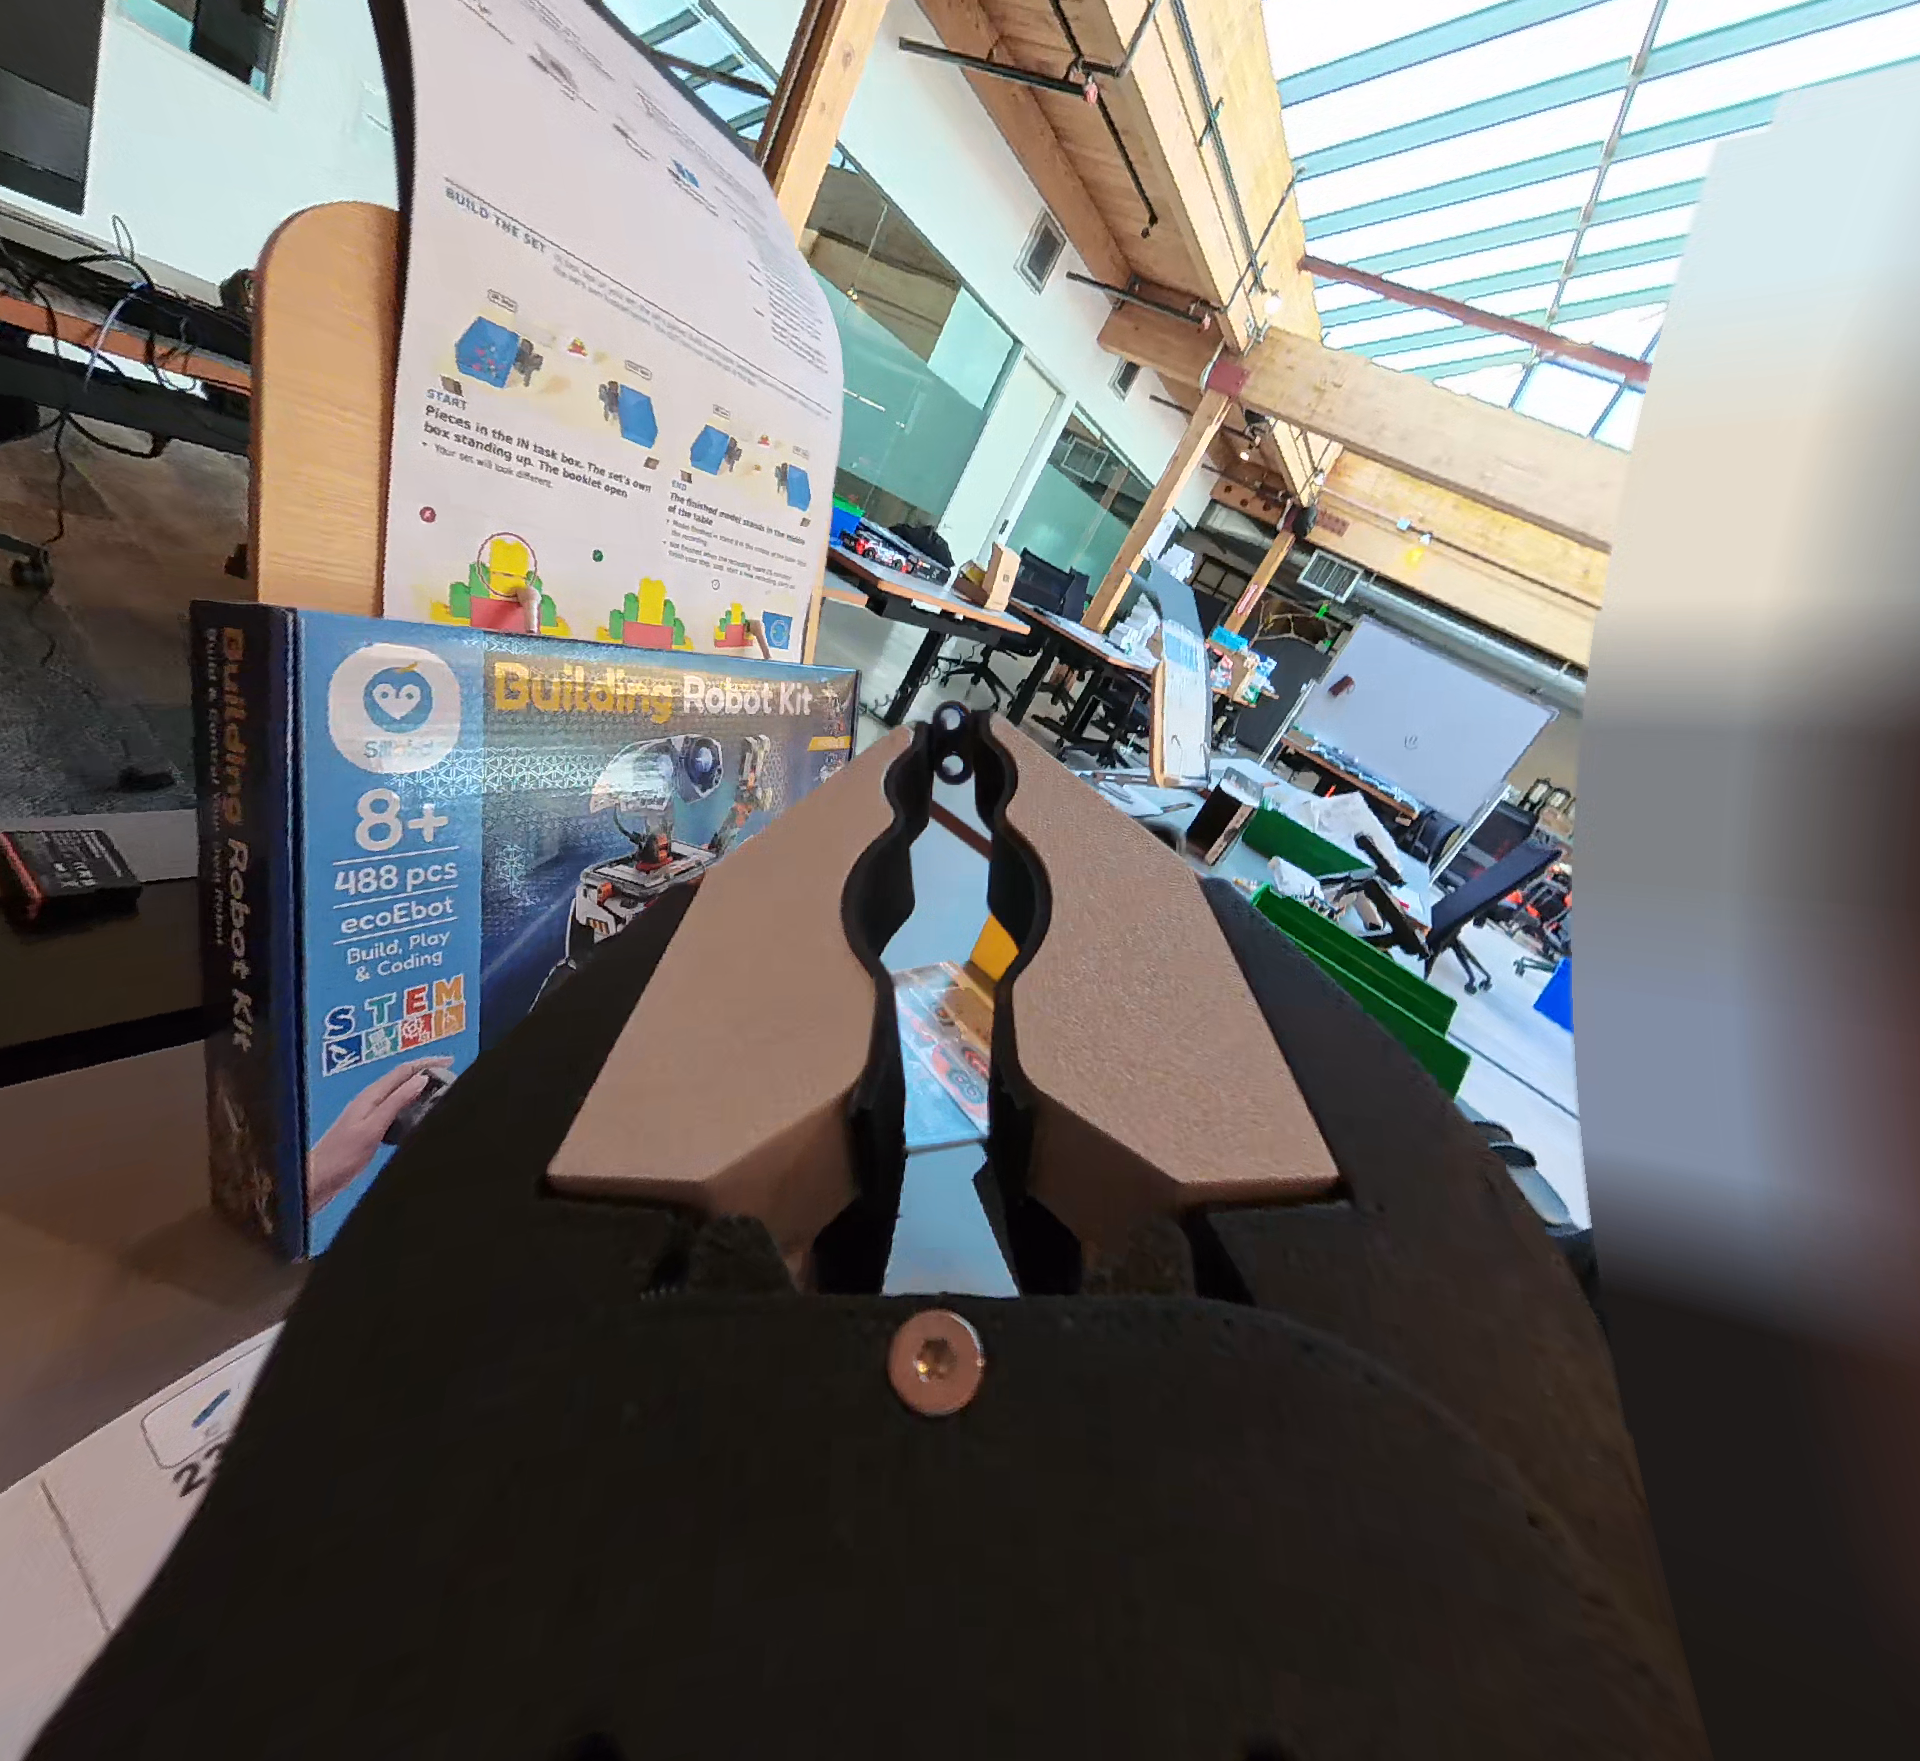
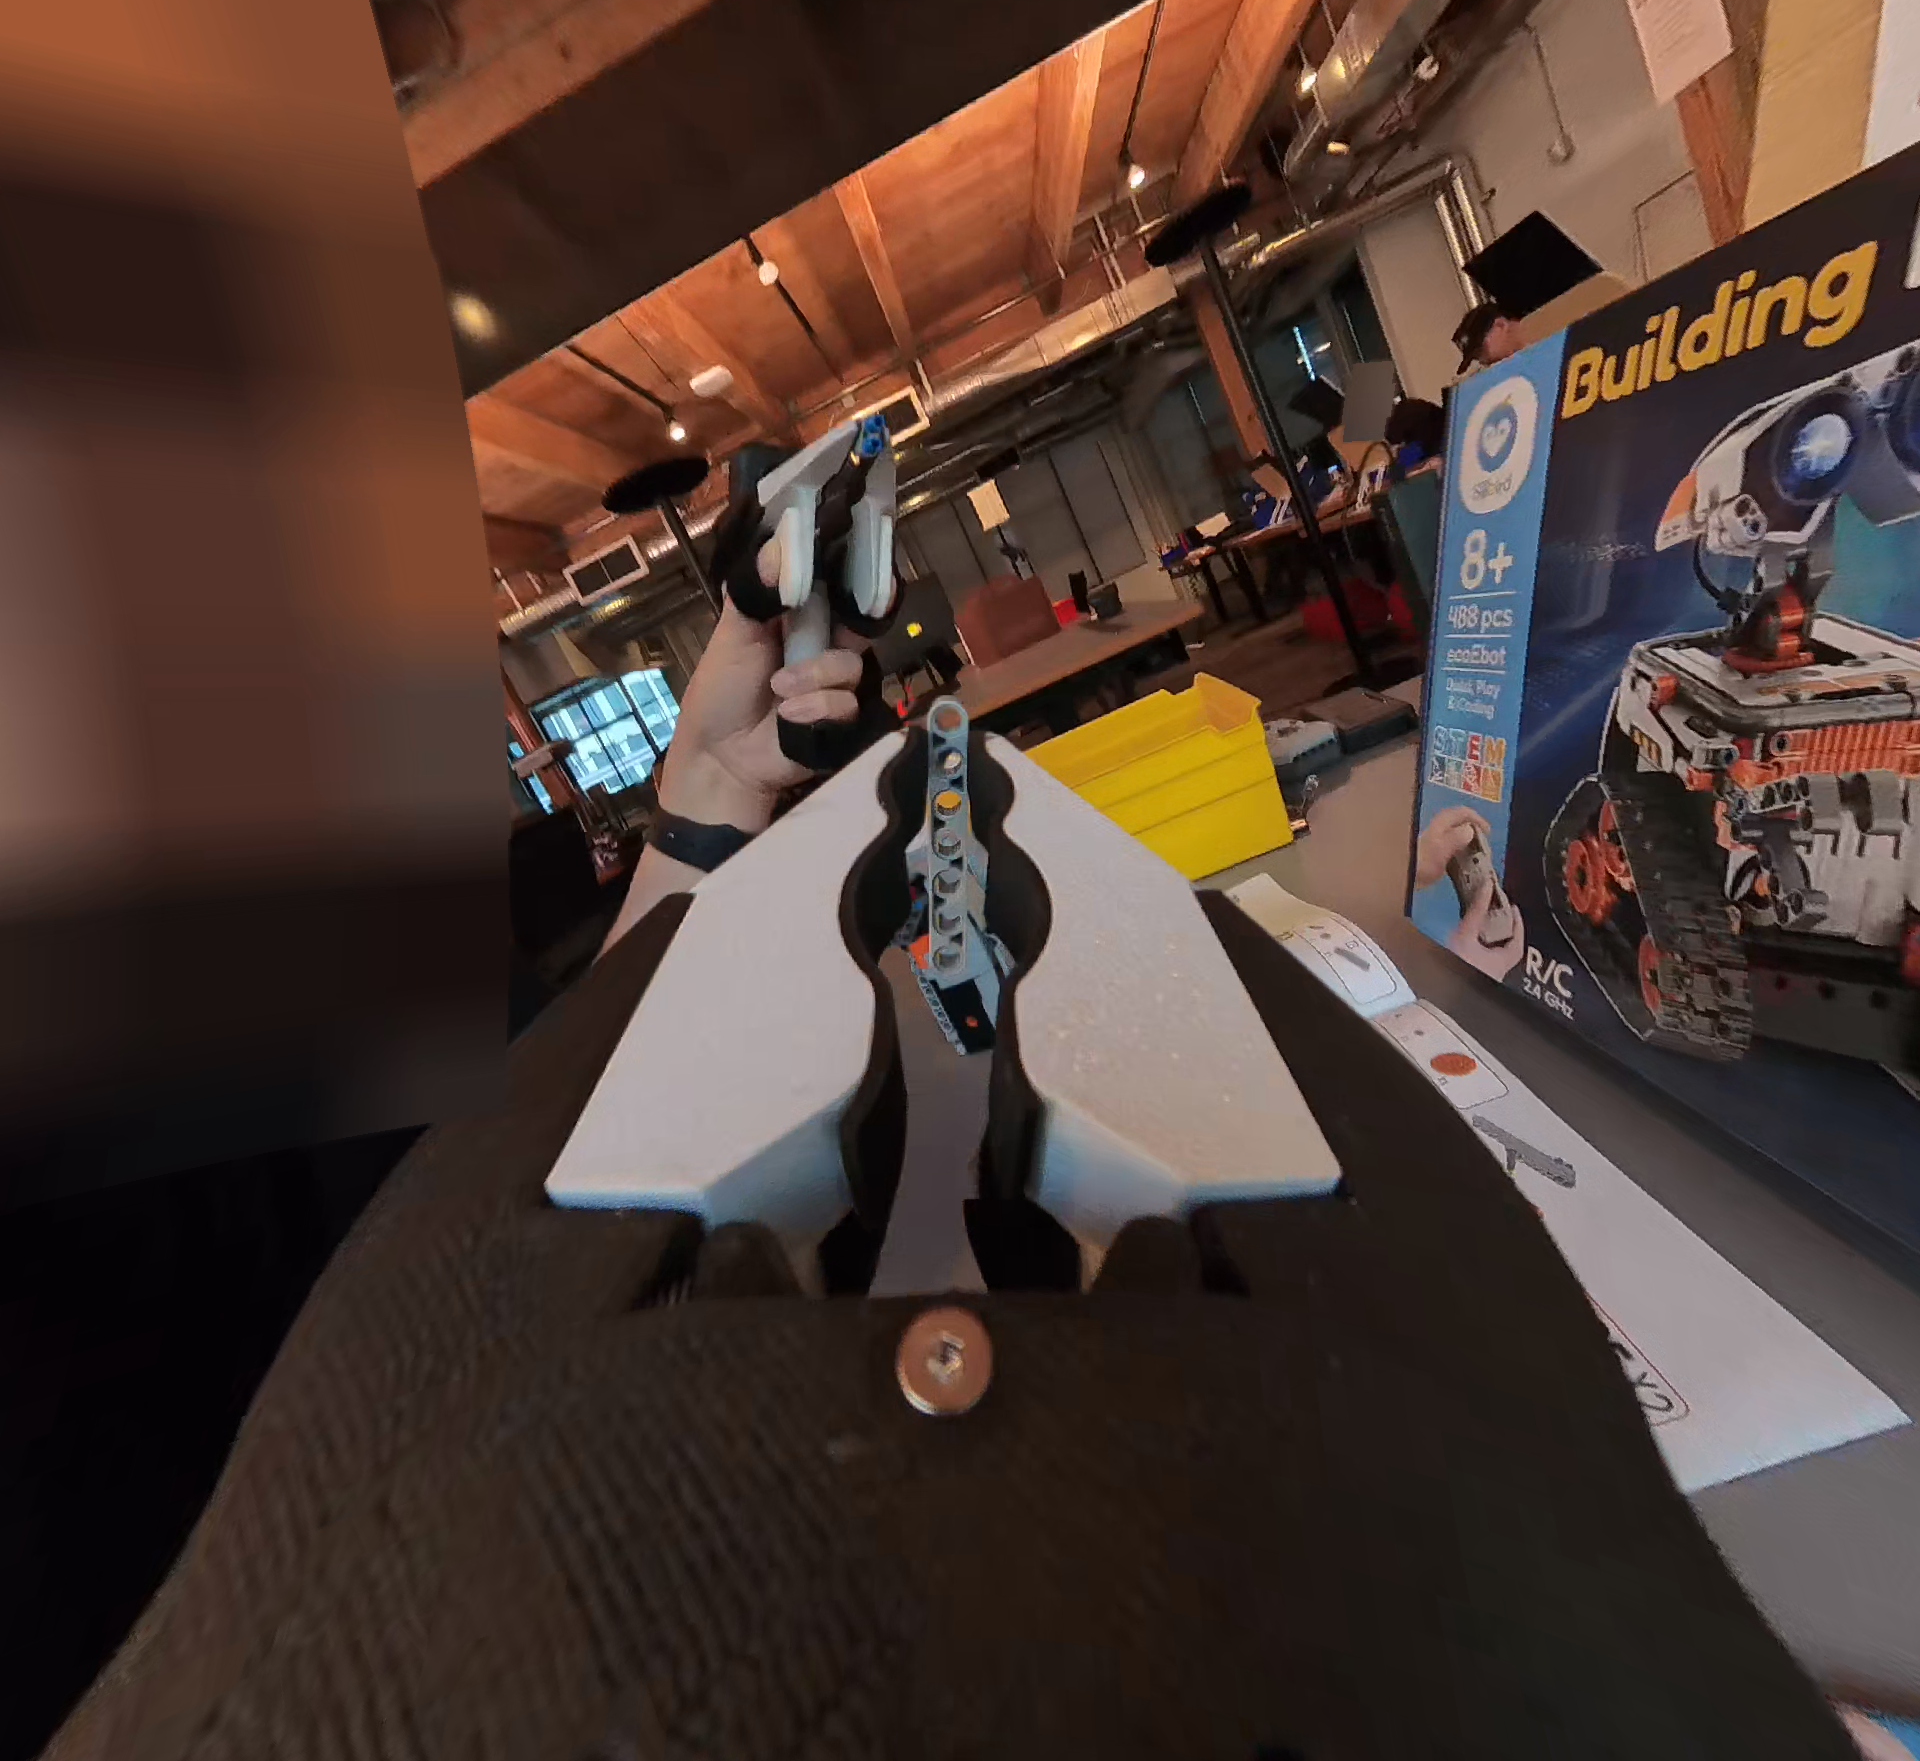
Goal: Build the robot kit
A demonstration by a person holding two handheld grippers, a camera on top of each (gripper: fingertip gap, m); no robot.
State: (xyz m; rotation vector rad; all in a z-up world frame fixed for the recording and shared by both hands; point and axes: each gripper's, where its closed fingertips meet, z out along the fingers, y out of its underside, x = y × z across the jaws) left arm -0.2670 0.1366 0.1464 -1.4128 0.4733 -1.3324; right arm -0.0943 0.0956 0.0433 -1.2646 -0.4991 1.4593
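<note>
My left gripper (image 1: 951,724) is shut on a small dark blue pin piece (image 1: 951,743) pinched at its fingertips, raised above the table. It also shows in the right wrist view (image 2: 871,449), held up by a hand (image 2: 748,724), with the blue piece (image 2: 873,433) at its tips. My right gripper (image 2: 948,740) is shut on a grey beam with a row of holes (image 2: 945,880); the beam pokes out past the tips and joins a small black and orange assembly (image 2: 966,1005) lower down. A blue kit box (image 1: 520,880) stands upright to the left and also shows in the right wrist view (image 2: 1714,724).
A printed instruction sheet (image 1: 603,361) leans on a wooden stand (image 1: 322,402) behind the box. An open booklet (image 1: 940,1036) lies under the left fingers. A yellow bin (image 2: 1174,776) sits ahead, green bins (image 1: 1351,963) to the side, and a white paper sheet (image 2: 1610,1296) on the table. There is about 20 cm between the tips of the two grippers.
</note>
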